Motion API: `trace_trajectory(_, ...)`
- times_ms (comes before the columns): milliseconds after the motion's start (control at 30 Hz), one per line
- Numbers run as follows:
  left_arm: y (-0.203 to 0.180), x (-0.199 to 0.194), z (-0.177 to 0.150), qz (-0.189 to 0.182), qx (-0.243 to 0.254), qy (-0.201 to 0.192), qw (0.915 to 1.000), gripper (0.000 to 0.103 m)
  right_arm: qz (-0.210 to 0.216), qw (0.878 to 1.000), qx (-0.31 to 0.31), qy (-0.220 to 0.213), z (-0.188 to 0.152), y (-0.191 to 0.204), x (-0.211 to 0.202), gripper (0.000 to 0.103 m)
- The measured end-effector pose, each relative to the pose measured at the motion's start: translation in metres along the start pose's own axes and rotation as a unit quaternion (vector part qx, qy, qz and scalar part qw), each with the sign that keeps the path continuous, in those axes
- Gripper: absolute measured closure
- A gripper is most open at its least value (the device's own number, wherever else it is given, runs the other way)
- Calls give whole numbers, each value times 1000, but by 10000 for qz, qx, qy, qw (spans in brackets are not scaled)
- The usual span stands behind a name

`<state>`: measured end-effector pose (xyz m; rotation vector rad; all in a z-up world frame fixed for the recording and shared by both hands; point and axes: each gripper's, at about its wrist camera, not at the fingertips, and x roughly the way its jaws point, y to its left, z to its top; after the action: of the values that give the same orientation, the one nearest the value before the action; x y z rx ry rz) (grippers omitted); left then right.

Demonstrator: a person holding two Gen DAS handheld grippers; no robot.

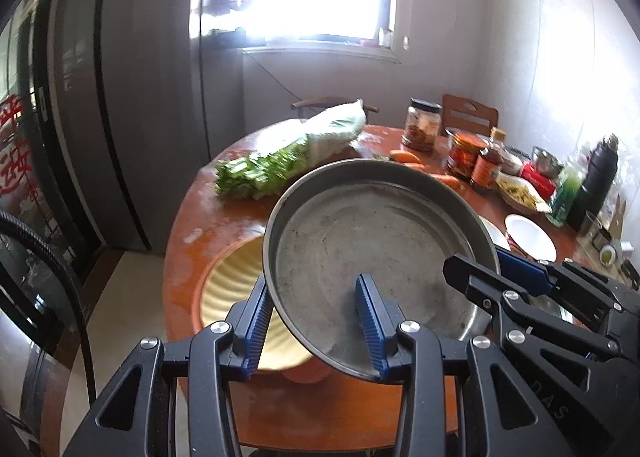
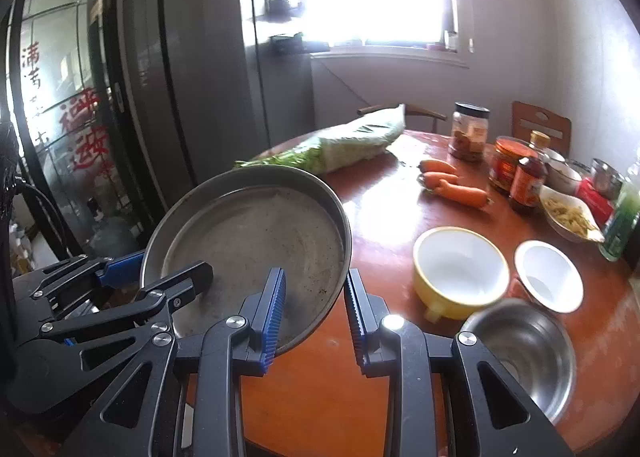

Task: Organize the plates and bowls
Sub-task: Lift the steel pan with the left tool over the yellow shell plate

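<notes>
A round steel plate (image 1: 360, 241) is held tilted above the round wooden table (image 1: 224, 225), with both grippers on its rim. My left gripper (image 1: 314, 317) straddles its near rim, one finger inside and one under. My right gripper (image 2: 316, 305) straddles its right rim (image 2: 256, 241), jaws fairly wide. Below the plate sits a cream ribbed bowl (image 1: 228, 285). A yellow bowl (image 2: 460, 273), a small white bowl (image 2: 548, 277) and a steel bowl (image 2: 524, 353) stand on the table to the right.
Bagged greens (image 2: 348, 145), carrots (image 2: 452, 181), jars and sauce bottles (image 2: 516, 173) and a dish of food (image 2: 568, 213) crowd the table's far side. A grey fridge (image 2: 192, 69) stands at left, a chair (image 2: 540, 125) behind the table.
</notes>
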<state>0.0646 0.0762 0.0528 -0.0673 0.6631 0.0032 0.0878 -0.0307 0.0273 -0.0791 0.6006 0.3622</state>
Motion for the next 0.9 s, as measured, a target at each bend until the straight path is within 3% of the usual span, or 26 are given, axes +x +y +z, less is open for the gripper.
trace_trajectory(300, 34, 2, 11, 233, -265, -62, 9994, 61, 213, 9991, -360, -81, 23, 31, 14, 71)
trace_trajectory(900, 70, 63, 0, 269, -563, 635, 9960, 61, 342, 9964, -509, 588, 15, 53, 84, 71)
